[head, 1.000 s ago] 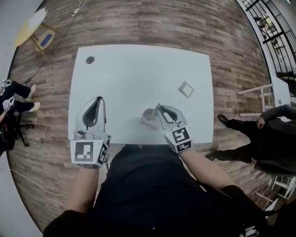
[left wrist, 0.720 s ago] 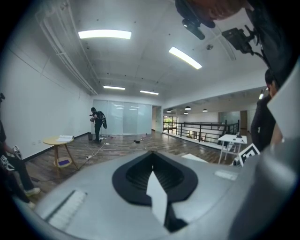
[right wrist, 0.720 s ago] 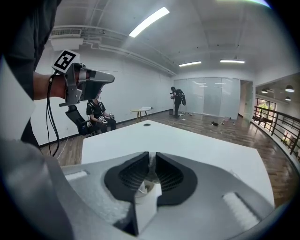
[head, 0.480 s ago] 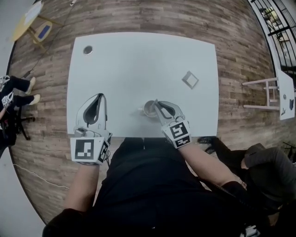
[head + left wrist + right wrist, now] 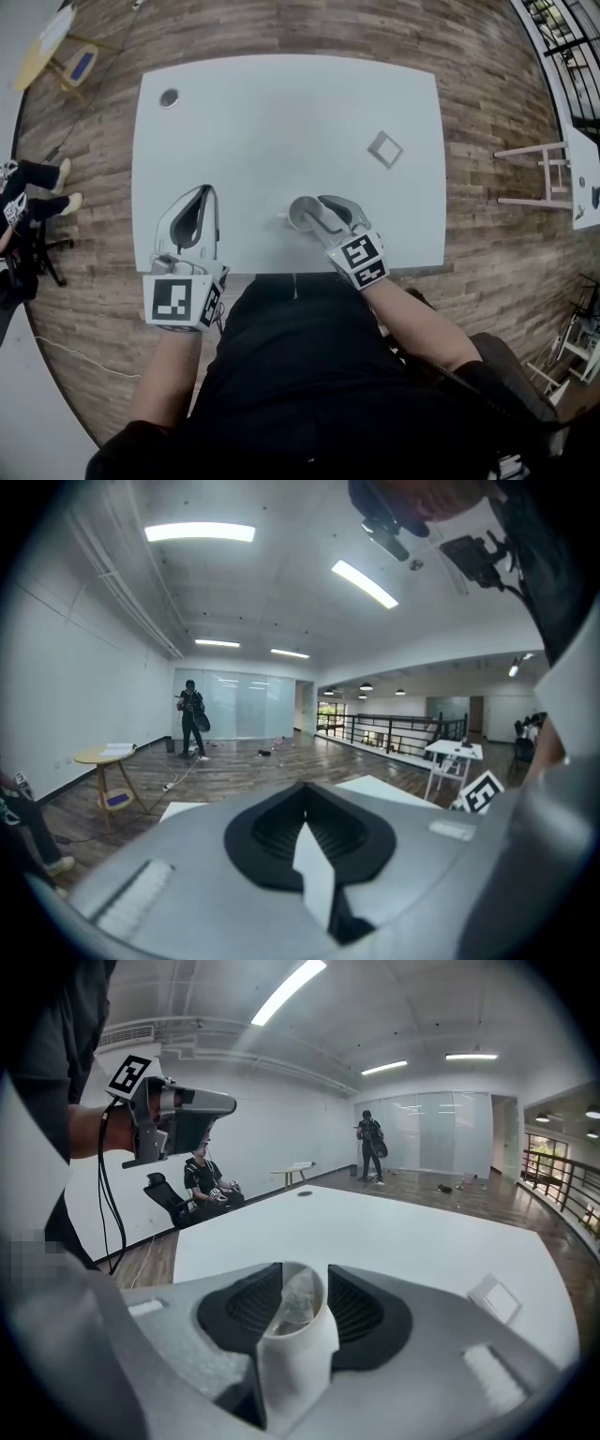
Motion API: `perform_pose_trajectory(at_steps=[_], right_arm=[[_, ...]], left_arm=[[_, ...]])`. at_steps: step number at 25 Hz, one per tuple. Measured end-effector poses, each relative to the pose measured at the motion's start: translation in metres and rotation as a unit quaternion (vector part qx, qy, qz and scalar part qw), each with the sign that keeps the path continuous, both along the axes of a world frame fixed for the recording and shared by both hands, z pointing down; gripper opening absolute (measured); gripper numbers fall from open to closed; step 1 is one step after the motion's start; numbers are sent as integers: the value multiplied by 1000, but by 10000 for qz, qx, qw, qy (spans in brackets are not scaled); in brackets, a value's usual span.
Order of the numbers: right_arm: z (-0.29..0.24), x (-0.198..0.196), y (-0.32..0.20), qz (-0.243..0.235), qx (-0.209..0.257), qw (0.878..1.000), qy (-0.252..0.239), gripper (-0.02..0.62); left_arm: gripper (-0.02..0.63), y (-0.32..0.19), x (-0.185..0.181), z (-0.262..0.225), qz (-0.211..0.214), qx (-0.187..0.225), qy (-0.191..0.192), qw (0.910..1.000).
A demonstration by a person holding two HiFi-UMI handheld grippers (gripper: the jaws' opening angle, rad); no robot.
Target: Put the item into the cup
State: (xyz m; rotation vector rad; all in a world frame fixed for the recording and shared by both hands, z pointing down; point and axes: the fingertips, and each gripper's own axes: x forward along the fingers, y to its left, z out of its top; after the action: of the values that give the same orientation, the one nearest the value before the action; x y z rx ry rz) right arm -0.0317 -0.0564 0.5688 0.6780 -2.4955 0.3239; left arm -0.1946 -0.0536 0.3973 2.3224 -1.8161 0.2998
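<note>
A white cup (image 5: 302, 214) stands near the front edge of the white table (image 5: 281, 112). In the right gripper view the cup (image 5: 296, 1354) shows in the gap between the jaws, and a crumpled pale item (image 5: 298, 1297) lies inside it. My right gripper (image 5: 319, 212) is at the cup; its jaws have just been opening and now stand apart on either side of the rim. My left gripper (image 5: 203, 191) hovers over the table's front left, its tips together (image 5: 302, 787) with nothing between them.
A small square pale piece (image 5: 384, 148) lies on the table to the right, and a dark round spot (image 5: 169, 97) sits at the far left corner. A seated person (image 5: 208, 1185) is left of the table; another person (image 5: 367, 1147) stands far off. A white stool (image 5: 534, 173) is at the right.
The right gripper's jaws, pinched together over the cup before, now stand apart with the item in the cup. A person at the right has left the head view.
</note>
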Motion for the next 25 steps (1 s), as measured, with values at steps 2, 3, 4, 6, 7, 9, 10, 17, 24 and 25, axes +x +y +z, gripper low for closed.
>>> perform_pose_trajectory(at_steps=[2, 3, 4, 6, 7, 9, 10, 17, 24, 25], right_arm=[[0, 1, -4, 69, 45, 10000, -14, 153], [0, -1, -5, 86, 54, 9999, -30, 153], [0, -1, -5, 101, 64, 9999, -46, 153], [-3, -2, -8, 156, 126, 9998, -70, 153], [-5, -1, -10, 199, 175, 9996, -77, 153], [-8, 0, -14, 296, 262, 9992, -88, 153], [-9, 1, -15, 340, 293, 9989, -92, 153], [-33, 15, -34, 684, 705, 9950, -177, 153], [-63, 42, -57, 1194, 984, 9873, -352, 147], [-68, 44, -58, 1186, 1013, 9870, -377, 132]], left_arm=[[8, -4, 0, -1, 48, 35, -2, 10000], [8, -5, -2, -1, 37, 32, -5, 10000], [8, -4, -4, -1, 13, 19, -5, 10000], [8, -3, -7, 0, -13, 15, 3, 10000], [8, -3, -8, 0, 5, 32, 11, 10000], [8, -5, -7, -1, 92, 75, 41, 9999], [8, -6, -6, -2, 149, 98, 53, 9998], [8, -21, 2, -24, 363, 472, 16, 9982], [8, -28, 4, -42, 528, 742, 17, 9958], [8, -29, 4, -44, 537, 789, 22, 9954]])
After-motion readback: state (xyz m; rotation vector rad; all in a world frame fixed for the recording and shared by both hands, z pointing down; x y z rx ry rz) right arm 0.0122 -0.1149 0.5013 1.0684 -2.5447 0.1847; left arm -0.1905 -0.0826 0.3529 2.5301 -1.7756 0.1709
